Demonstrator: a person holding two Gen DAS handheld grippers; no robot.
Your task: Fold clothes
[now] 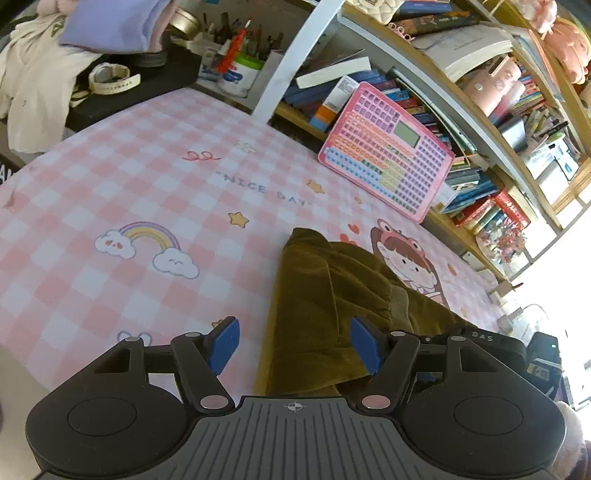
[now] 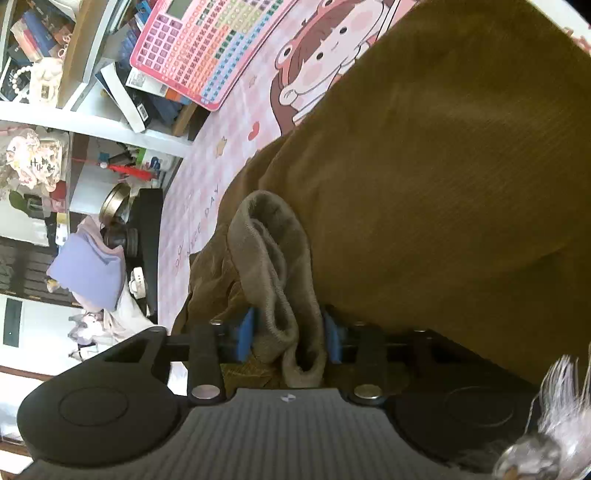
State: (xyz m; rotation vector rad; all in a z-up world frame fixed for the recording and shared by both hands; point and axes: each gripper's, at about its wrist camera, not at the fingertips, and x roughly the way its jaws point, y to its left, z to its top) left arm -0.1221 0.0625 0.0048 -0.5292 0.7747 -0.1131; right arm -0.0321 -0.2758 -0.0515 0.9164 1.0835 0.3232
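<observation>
An olive-brown corduroy garment (image 1: 325,295) lies bunched on the pink checked table mat (image 1: 122,192). My left gripper (image 1: 294,343) is open, its blue pads either side of the garment's near edge, holding nothing. In the right wrist view the same garment (image 2: 443,166) fills the right half. My right gripper (image 2: 290,334) is shut on a grey-brown fleecy fold of the garment (image 2: 273,266), which bulges up between the blue pads. The right gripper's black body shows in the left wrist view (image 1: 487,341), just right of my left gripper.
A pink toy keyboard tablet (image 1: 388,151) leans against a full bookshelf (image 1: 480,110) at the mat's far right. A black box (image 1: 122,92) with a watch, a lilac folded cloth (image 1: 110,26) and a white garment (image 1: 33,74) sit at the far left. A pen pot (image 1: 240,70) stands behind.
</observation>
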